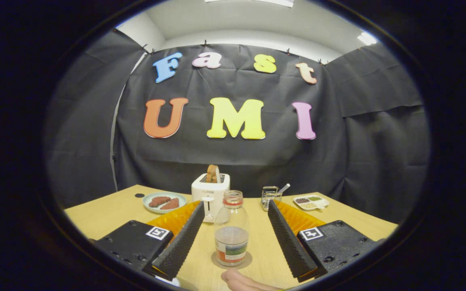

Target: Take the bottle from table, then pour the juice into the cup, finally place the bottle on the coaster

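Your tool (233, 226) is wide open: its two ridged fingers (180, 238) spread apart, and neither one touches anything. Between them, clear of both, stands the clear plastic bottle (231, 228) with its orange neck ring, upright and uncapped, with a shallow layer of pale juice in the bottom above a printed label band. It sits on the round brown coaster (231, 262), which shows as a thin ring around its base on the pale wooden counter (107, 216).

Part of a hand (243, 281) lies on the counter at the near edge, just in front of the coaster.

Beyond the bottle, toward the far edge of the counter, a white two-slot toaster (210, 196) stands with a slice of brown bread (212, 173) sticking up from a slot. Beside the toaster, toward the far left corner, a pale green round plate (164, 202) holds two reddish-brown pieces of food, and a small dark disc (139, 195) lies on the counter farther out toward that corner. On the other side of the toaster is a small wire metal rack (270, 197) with a metal utensil handle leaning out of it, and past that, toward the far right corner, a white divided tray (311, 201) holds small portions of dark and green food.
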`<state>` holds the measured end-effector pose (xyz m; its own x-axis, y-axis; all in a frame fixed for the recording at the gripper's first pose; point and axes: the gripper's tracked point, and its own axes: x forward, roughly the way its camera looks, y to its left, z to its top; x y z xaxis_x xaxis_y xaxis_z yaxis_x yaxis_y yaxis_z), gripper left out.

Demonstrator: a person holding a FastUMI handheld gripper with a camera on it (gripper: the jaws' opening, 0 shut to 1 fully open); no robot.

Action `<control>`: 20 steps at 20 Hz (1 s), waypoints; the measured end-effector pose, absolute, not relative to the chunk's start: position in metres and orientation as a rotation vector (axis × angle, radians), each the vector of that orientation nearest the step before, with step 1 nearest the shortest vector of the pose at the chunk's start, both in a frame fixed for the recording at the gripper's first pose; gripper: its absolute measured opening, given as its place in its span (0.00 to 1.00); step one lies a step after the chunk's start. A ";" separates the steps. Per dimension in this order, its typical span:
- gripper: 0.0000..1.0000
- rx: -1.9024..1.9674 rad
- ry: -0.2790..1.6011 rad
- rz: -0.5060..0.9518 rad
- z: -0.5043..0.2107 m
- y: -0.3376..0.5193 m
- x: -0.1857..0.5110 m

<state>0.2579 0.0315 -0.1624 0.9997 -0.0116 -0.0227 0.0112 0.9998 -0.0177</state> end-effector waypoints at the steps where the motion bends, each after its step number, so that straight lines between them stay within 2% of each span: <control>1: 1.00 -0.026 0.016 -0.019 -0.151 0.029 0.250; 6: 1.00 -0.048 -0.039 0.002 -0.090 0.028 0.202; 14: 1.00 -0.010 0.021 0.097 -0.058 0.047 0.126; 20: 1.00 0.003 0.027 0.077 -0.041 0.040 0.101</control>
